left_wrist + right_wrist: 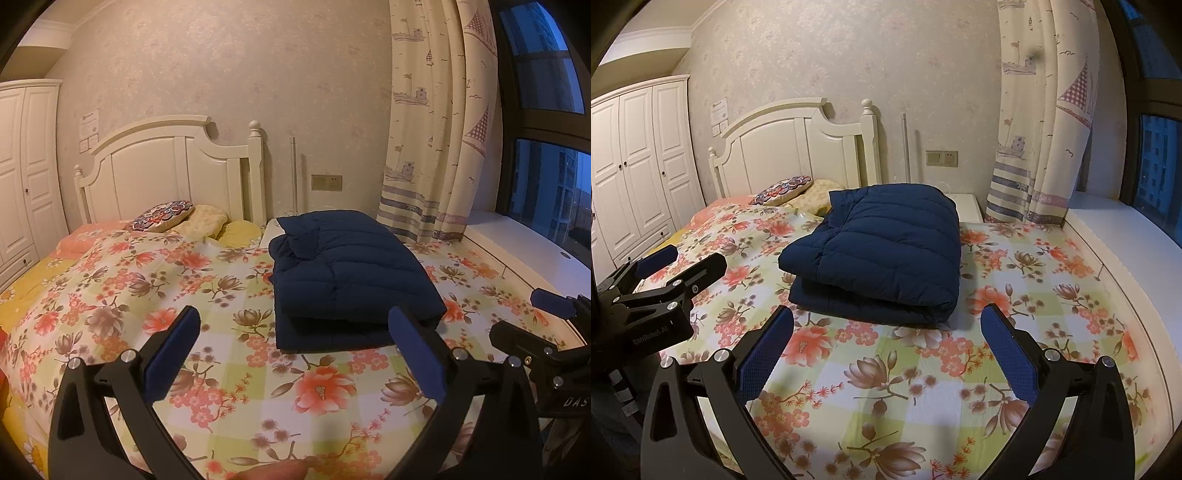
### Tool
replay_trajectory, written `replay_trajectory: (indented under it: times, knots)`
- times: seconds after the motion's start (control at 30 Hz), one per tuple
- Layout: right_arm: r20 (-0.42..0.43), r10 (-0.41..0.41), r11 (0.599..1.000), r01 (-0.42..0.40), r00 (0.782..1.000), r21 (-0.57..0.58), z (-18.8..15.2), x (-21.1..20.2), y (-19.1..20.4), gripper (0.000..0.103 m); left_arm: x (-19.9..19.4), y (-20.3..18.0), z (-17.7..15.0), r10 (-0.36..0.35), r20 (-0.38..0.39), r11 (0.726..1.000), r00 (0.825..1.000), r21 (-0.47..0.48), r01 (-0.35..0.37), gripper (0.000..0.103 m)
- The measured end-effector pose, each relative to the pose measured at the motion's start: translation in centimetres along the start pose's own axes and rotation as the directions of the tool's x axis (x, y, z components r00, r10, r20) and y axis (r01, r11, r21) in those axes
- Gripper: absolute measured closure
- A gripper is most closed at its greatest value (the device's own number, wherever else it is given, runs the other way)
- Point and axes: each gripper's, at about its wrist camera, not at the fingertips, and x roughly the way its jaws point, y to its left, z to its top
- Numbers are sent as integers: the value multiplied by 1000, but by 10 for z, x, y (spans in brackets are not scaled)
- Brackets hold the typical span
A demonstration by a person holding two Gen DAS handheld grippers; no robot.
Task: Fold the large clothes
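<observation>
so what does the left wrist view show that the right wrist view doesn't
Only the left wrist view: a fingertip at the bottom edge, the right tongs at far right, and more window. Only the right wrist view: the left tongs at far left, and three wardrobe doors. Both: the folded jacket on the bed, the headboard and curtain, each view's own tongs open.

Floral bedspread (236, 369) across the lower frame. White headboard (166, 166) left of centre, patterned cushion (162, 216) and yellow pillow (207, 219) below it. White wardrobe (635, 162) far left. Sailboat curtain (439, 122) upper right, dark window (546, 110) at the edge.
</observation>
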Motion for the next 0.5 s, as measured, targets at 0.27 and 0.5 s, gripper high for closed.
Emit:
replay_trajectory:
  times: [0.27, 0.5]
  knots:
    - [-6, 0, 1000, 0, 1000, 0, -3, 3, 4, 5, -1, 2, 0, 1, 5, 1000, 1000, 2, -1, 2]
    - [-9, 0, 1000, 0, 1000, -1, -2, 3, 5, 5, -2, 5, -2, 5, 10, 1000, 1000, 5, -5, 2]
